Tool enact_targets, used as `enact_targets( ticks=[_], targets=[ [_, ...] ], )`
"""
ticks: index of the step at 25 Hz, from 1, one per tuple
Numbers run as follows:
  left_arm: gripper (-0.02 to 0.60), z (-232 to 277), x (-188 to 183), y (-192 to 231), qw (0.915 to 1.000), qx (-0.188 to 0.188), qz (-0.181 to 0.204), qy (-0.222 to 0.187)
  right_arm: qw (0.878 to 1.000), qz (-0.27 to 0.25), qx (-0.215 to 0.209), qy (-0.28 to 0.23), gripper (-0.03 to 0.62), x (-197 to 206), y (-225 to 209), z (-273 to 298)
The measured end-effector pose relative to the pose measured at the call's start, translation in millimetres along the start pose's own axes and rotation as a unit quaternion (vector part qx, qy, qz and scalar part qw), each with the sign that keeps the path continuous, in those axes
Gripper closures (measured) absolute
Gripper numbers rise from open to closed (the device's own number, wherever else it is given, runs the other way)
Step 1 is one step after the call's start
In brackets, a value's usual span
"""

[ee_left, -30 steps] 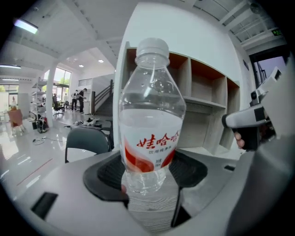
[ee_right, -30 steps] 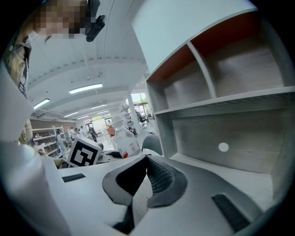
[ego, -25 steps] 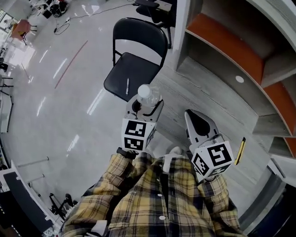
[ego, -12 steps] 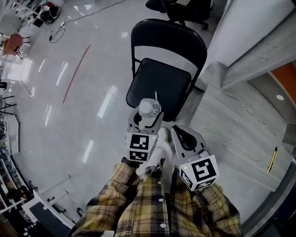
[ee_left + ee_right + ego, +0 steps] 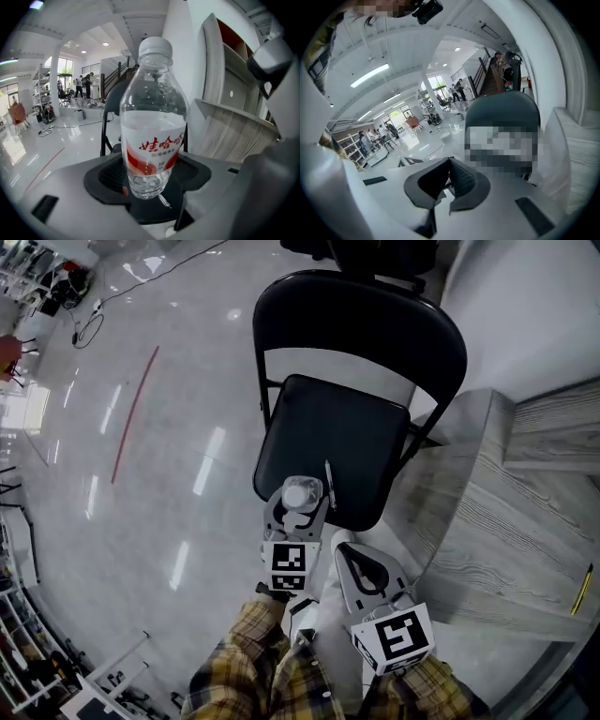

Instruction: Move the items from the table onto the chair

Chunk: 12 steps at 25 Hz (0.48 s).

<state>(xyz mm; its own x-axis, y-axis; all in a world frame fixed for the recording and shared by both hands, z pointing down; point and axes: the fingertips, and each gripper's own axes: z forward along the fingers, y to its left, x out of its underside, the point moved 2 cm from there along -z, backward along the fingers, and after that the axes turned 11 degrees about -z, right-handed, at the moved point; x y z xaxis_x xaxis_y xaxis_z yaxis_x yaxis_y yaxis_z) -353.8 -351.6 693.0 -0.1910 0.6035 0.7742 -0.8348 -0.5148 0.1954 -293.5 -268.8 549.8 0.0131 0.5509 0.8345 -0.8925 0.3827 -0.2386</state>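
Observation:
A clear water bottle (image 5: 300,493) (image 5: 153,117) with a white cap and a red and white label stands upright between the jaws of my left gripper (image 5: 298,505) (image 5: 150,180), which is shut on it. The bottle hangs over the front edge of the black folding chair (image 5: 328,442). A thin pen (image 5: 329,484) lies on the seat near the front, just right of the bottle. My right gripper (image 5: 361,573) (image 5: 449,180) is shut and empty, lower and to the right, in front of the chair.
A grey wood-grain table (image 5: 525,521) stands right of the chair with a yellow pencil-like item (image 5: 583,585) near its right edge. Glossy white floor (image 5: 141,474) with a red line spreads to the left. The person's plaid sleeves (image 5: 262,662) fill the bottom.
Both grippers have come forward and down toward the chair, the left still carrying the bottle. The chair now fills the middle of the head view; the shelves have left the picture.

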Motion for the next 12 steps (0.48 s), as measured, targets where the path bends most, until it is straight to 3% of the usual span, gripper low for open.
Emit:
enact_targets(
  ticks=[7, 12],
  targets=[
    [0.282, 60.9, 62.7, 28.0, 0.9996, 0.0, 0.012, 0.026, 1.0, 0.009, 0.004, 0.013, 0.576, 22.7, -17.1, 34.9],
    [0.279, 76.5, 89.5, 33.9, 0.9991, -0.002, 0.017, 0.038, 1.0, 0.015, 0.005, 0.017, 0.576, 31.6, -22.1, 39.7]
  ],
)
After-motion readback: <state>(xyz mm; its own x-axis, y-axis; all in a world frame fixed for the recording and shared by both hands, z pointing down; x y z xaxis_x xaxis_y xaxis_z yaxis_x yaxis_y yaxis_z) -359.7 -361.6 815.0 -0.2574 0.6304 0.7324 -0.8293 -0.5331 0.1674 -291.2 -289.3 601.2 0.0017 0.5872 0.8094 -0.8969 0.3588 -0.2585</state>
